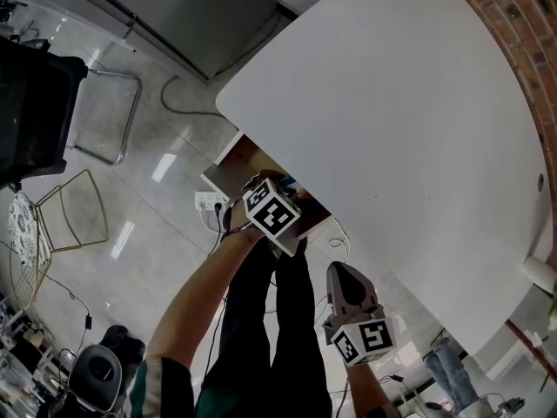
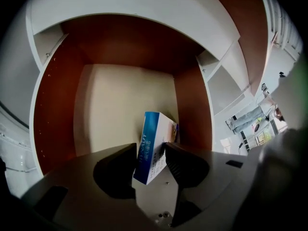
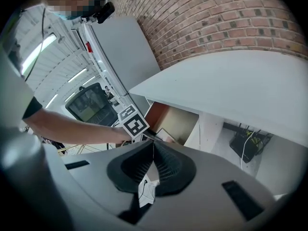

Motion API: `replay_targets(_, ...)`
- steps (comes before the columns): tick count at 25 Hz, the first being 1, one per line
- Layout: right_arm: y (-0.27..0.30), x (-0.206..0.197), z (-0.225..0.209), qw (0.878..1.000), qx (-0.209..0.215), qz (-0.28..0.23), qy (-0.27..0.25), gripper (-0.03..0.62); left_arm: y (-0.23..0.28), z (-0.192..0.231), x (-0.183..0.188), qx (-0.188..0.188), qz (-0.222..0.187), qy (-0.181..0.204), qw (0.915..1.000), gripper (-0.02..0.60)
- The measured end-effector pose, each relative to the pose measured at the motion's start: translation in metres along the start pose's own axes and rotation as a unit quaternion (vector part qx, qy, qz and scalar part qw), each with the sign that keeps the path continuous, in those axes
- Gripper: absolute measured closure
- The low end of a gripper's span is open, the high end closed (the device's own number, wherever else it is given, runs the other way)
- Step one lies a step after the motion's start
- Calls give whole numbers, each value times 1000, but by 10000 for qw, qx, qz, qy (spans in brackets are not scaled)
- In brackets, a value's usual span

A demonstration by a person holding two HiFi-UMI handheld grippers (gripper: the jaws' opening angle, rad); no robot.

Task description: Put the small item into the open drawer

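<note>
A small blue-and-white box stands tilted between the jaws of my left gripper, which points down into the open drawer. A thin gap shows at the left jaw, and the box leans on the right one; the pads do not clamp it. The drawer has red-brown walls and a pale floor. In the head view the left gripper's marker cube hangs over the drawer under the white table. My right gripper is held back, its jaws shut on nothing.
A brick wall runs behind the table. A power strip lies on the floor beside the drawer. Wire chairs and a black chair stand to the left. A black box with cables sits under the table.
</note>
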State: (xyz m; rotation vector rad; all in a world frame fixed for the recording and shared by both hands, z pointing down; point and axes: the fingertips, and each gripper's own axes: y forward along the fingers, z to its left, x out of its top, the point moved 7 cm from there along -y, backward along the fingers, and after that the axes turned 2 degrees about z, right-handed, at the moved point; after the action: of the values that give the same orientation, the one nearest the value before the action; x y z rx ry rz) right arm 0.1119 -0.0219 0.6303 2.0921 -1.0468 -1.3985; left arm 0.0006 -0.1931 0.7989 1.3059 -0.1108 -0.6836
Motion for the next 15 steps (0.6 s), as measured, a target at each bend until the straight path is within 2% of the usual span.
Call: replay_targets(15, 3, 1, -1, 9999, 77, 63, -13, 569, 5, 23, -4, 442, 488, -12, 9978, 383)
